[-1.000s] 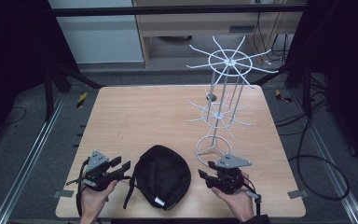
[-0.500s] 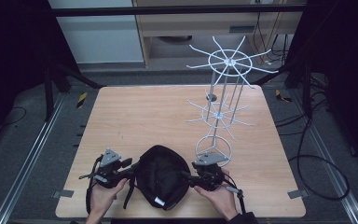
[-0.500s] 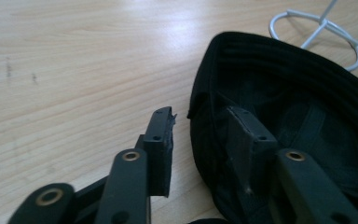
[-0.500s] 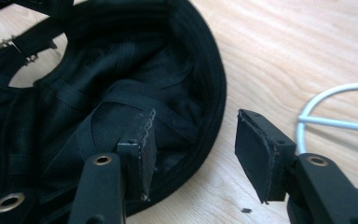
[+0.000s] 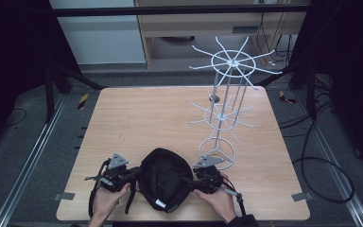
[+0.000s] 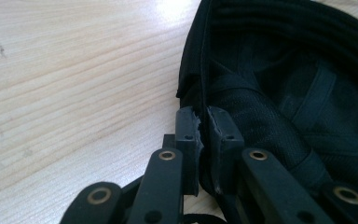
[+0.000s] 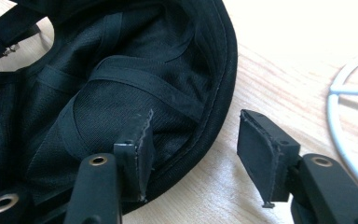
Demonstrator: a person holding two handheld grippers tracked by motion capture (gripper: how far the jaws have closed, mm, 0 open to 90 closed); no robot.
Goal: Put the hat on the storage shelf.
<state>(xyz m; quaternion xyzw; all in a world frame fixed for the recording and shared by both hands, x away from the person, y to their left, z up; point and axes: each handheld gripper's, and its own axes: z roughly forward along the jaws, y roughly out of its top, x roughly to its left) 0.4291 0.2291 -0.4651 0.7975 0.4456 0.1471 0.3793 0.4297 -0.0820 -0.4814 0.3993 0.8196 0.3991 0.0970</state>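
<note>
Pale wooden desk (image 5: 151, 118) under black framing carries a black cap (image 5: 164, 178) at its near edge, lying inside-up, long axis running from me toward the far side. My left gripper (image 6: 204, 135) has its jaws clenched on the cap's left rim. My right gripper (image 7: 193, 154) has its jaws spread, one inside the crown, one outside over bare wood. A small white label (image 5: 159, 204) sits at the near end; its writing is unreadable. A white wire rack (image 5: 227, 101) stands just beyond.
</note>
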